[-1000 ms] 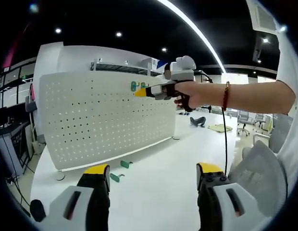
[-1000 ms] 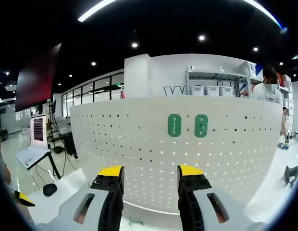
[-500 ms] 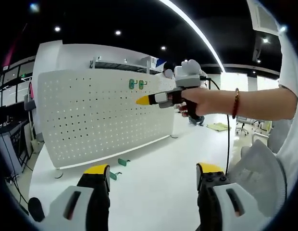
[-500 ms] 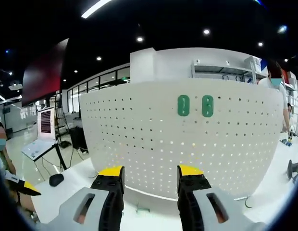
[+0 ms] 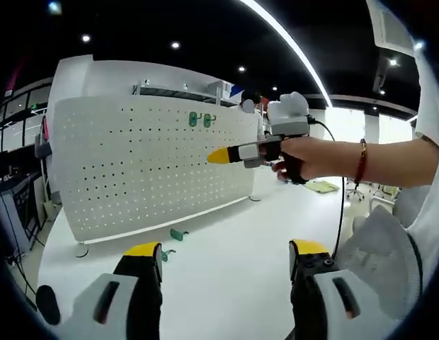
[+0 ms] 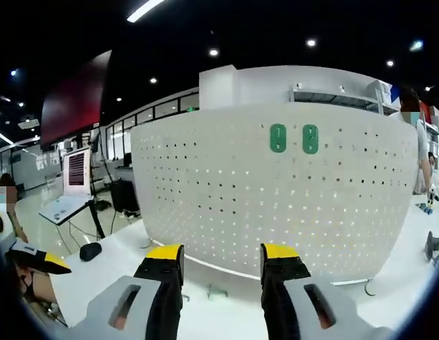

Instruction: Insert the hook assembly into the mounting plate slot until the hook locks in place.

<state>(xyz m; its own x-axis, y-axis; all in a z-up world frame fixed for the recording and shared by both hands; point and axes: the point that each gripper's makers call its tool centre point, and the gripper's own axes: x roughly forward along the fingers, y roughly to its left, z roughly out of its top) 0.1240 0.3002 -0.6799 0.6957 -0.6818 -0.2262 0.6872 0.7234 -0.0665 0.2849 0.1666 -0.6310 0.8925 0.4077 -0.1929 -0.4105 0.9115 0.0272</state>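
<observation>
Backed away from the pegboard [image 6: 276, 198], both empty grippers [image 5: 223, 258] [image 6: 221, 256] gape; two mounted hooks [image 6: 294, 138] stand upright.

Dark ceiling [image 5: 170, 18] with spotlights, a light strip [image 5: 290, 42], white shelving [image 6: 333, 99] behind

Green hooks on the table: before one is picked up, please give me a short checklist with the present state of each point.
1. Left gripper open and empty: ok.
2. Right gripper open and empty: ok.
3. Loose green hooks lying on the white table in front of the pegboard: ok.
4. Two green hooks already hanging on the pegboard: ok.
5. Fully locked in their holes: cannot tell.
6. A gripper positioned over a loose hook: not ok, both are held away.
</observation>
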